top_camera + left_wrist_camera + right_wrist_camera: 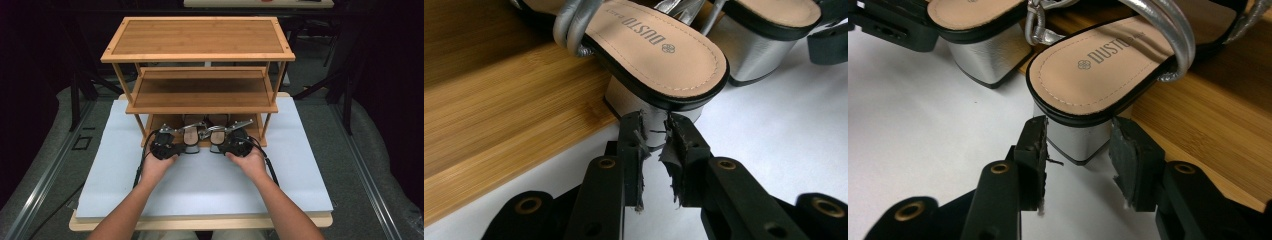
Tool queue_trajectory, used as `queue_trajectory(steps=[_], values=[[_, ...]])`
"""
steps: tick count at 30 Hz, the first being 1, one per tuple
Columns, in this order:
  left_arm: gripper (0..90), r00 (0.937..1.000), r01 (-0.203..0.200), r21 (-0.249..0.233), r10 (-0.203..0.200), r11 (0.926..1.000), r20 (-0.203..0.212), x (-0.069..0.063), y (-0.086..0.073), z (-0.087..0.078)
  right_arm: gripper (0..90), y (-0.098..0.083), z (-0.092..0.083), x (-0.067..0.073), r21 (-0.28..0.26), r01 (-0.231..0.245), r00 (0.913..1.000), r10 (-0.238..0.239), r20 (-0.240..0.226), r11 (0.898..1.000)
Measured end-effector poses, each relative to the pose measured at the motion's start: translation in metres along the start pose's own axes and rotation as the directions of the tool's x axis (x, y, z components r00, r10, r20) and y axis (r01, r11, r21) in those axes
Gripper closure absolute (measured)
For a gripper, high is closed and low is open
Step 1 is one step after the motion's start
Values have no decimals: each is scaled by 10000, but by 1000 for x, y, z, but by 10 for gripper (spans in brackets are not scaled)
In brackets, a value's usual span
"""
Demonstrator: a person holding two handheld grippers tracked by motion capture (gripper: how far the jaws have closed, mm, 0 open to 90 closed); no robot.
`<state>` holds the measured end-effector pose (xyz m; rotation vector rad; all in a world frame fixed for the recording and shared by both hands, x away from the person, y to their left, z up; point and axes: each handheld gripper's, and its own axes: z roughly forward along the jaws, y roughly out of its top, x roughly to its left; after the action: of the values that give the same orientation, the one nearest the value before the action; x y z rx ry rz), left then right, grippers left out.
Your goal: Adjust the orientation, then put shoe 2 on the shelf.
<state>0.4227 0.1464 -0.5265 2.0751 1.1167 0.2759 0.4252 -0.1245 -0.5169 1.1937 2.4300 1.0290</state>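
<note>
A: Sandals on the rack's (200,107) bottom shelf. Left gripper (655,131) clamps left sandal's (659,55) heel; right gripper (1079,142) clamps right sandal's (1098,75).

B: Grip step done, I'd say. Next: pull both out level.

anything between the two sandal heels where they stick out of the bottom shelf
Nothing: bare white mat separates the left sandal heel from the right sandal heel, seen in the left gripper view.

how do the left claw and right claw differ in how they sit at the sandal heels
The left claw's jaws stand nearly together, tips at the left sandal's heel; the right claw's jaws stand wider, straddling the right sandal's heel. Both meet a silver block heel jutting off the rack's bottom shelf.
</note>
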Motion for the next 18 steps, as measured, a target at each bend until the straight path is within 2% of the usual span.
queue_trajectory(steps=[4, 9, 10, 13, 14, 17, 18], values=[[773, 9996, 81, -27, -80, 10000, 261, -1, 1, 3, 573, 0, 2, 2, -59, -43, 9999, 42, -163, 10000], [773, 9995, 55, -54, -54, 10000, 306, -4, 2, 5, 560, 3, 5, 7, -89, 14, 9992, -18, -390, 10000], [773, 9995, 35, -56, -33, 10000, 308, -4, 1, 5, 560, 3, 6, 8, -129, 135, 9994, -139, -307, 9998], [772, 9991, 64, -33, -63, 10000, 412, -2, 1, 4, 558, 5, 9, 13, -63, 44, 9997, -45, -257, 10000], [772, 9988, 123, -54, -120, 9999, 480, -1, 1, 5, 550, 6, 10, 14, -102, 91, 9992, -95, -394, 9999], [773, 9985, 186, -82, -181, 9998, 513, -1, 0, 5, 545, 7, 11, 16, -139, 129, 9993, -134, -341, 9998], [773, 9985, 177, -89, -172, 9998, 518, -1, 0, 5, 541, 6, 11, 16, -132, 11, 9991, -17, -431, 9999]])
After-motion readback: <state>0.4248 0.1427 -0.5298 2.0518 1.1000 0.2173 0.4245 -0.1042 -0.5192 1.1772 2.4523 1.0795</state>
